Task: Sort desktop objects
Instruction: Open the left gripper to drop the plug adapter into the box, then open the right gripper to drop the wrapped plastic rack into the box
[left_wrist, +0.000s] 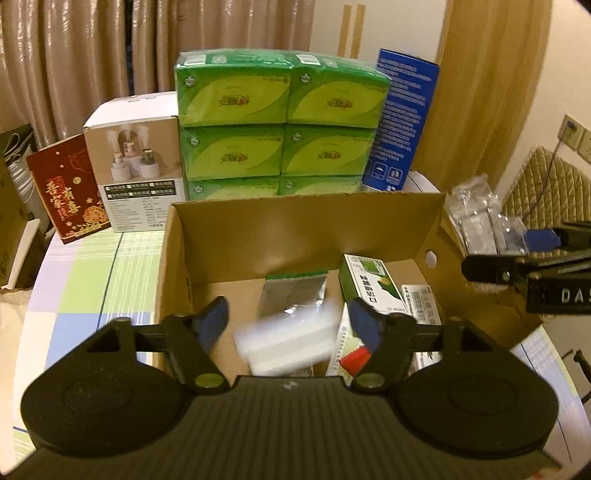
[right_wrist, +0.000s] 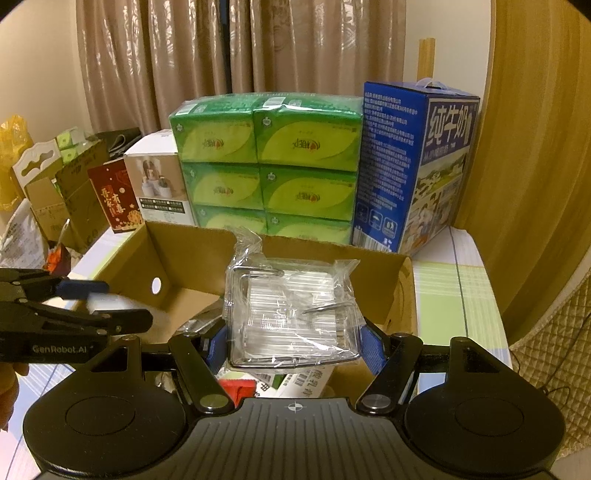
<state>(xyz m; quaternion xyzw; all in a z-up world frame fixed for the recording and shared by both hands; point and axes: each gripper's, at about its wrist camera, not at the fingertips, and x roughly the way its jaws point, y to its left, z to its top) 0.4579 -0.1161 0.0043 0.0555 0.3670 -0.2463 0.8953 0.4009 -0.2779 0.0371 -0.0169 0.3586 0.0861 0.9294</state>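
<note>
**Inspector:** Report the item in hand and where it sits.

**Me:** My right gripper (right_wrist: 293, 341) is pinching a clear plastic packet (right_wrist: 291, 310), one blue finger (right_wrist: 373, 349) pressed to each side. The packet hangs above the open cardboard box (right_wrist: 177, 254), near the box's right wall. Its long axis runs across, finger to finger.

**Inspector:** And the other side?

**Me:** My left gripper (left_wrist: 291, 325) is over the same box, fingers spread wide. A white block (left_wrist: 288, 341) appears between and below them, blurred and touched by neither finger. I judge it loose, dropping or just landed in the box; the blur prevents certainty.

**Inspector:** Contents of the box?

**Me:** A silver pouch (left_wrist: 295, 291) toward the back wall, a green-and-white carton (left_wrist: 365, 282) to the pouch's right, and printed boxes and something red near the front. Floor space to the left of the pouch is bare.

**Inspector:** What does the next move depend on?

**Me:** In my judgement, the packet lies straight ahead of my right fingers and directly above the box, so the release is downward. My left gripper is just beside it, to the left, so it ought to clear first.

**Inspector:** Surroundings?

**Me:** Behind the box, a stack of green tissue packs (right_wrist: 266, 162), with a blue milk carton (right_wrist: 413, 166) to its right.
</note>
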